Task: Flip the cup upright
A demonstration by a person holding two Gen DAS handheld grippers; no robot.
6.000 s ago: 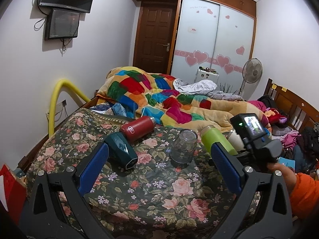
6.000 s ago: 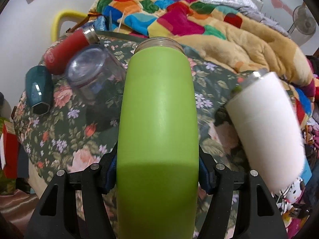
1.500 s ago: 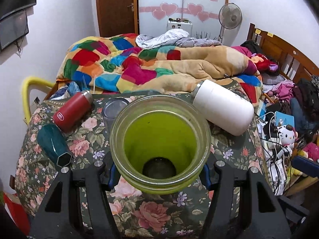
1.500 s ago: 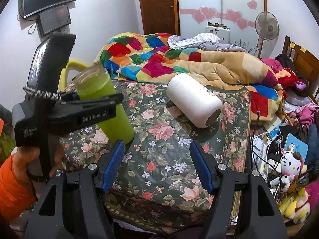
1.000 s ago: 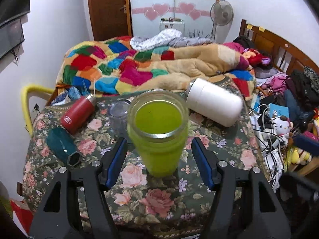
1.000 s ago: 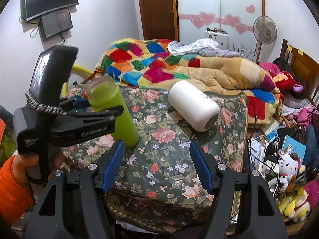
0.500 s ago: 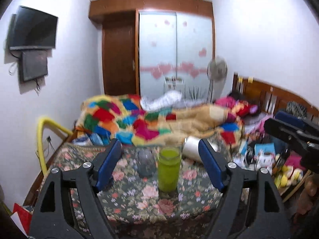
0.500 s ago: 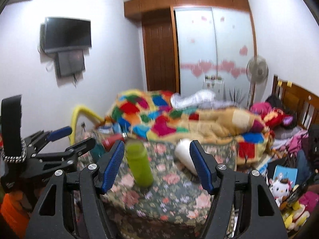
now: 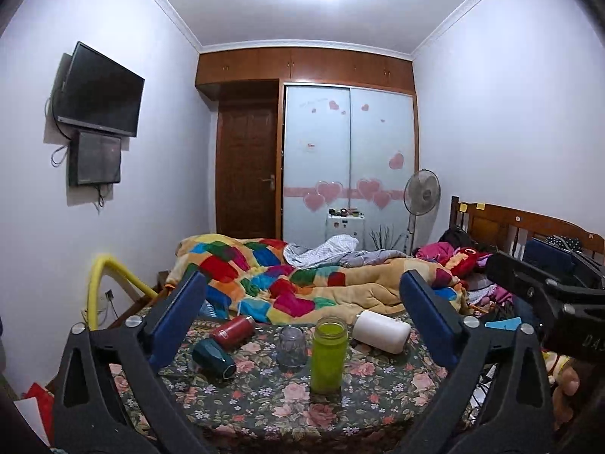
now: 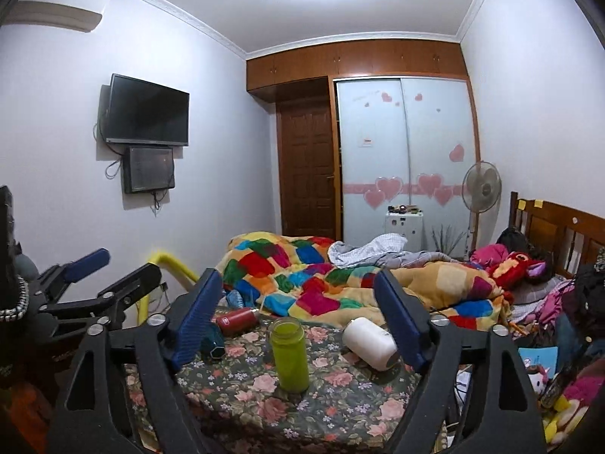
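Observation:
The green cup [image 9: 327, 355] stands upright, mouth up, on the floral tablecloth [image 9: 264, 397]; it also shows in the right wrist view [image 10: 289, 355]. My left gripper [image 9: 302, 321] is open and empty, held back from the table with the cup framed between its blue pads. My right gripper [image 10: 298, 321] is open and empty too, also well back from the table. The left gripper shows from the side in the right wrist view [image 10: 94, 276], to the left of the table.
A white cup [image 9: 382, 331] lies on its side right of the green one. A clear glass [image 9: 291, 346] stands mouth down, with a red bottle [image 9: 232, 331] and a teal cup [image 9: 213, 357] lying to the left. A bed with a patchwork quilt [image 9: 287, 280] is behind.
Both grippers have pulled further back and tilted up, so the table looks smaller and lower. The green cup stays upright where the left gripper let it go.

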